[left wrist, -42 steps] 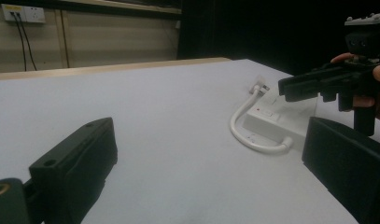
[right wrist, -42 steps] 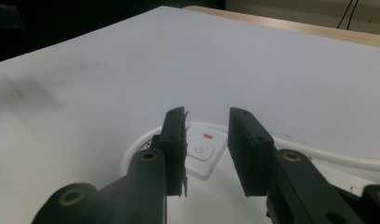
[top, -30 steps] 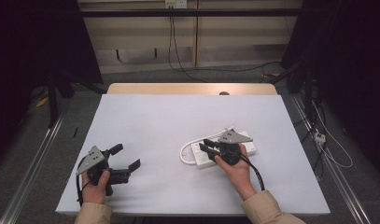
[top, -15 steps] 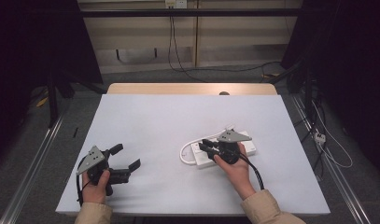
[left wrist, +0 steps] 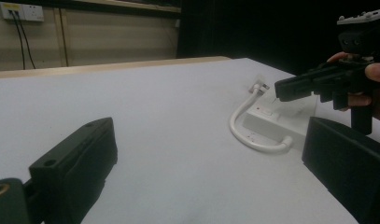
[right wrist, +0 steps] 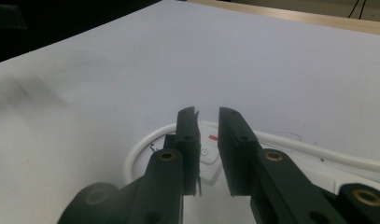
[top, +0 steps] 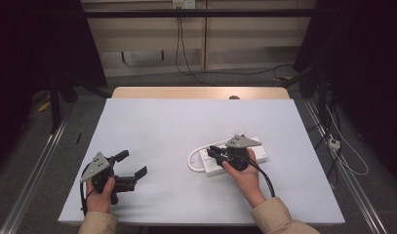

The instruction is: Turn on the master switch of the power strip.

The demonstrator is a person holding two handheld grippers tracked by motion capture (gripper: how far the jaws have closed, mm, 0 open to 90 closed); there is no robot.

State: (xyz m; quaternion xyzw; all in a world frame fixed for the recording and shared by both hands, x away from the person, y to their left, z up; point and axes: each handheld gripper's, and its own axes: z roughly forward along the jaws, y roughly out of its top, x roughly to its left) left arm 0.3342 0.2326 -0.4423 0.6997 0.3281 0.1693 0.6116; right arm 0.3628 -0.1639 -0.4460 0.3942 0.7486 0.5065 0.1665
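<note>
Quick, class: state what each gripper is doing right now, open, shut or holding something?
Left gripper: open, holding nothing, resting on the table.
Right gripper: jaws have just been closing, a narrow gap left, nothing between them, above the white power strip.

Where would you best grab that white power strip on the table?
Probably across the narrow width of the power strip, coming from above. It lies flat on the table and its long straight sides suit two jaws. I would pick the end away from the looped cord, so the jaws do not snag it.
</note>
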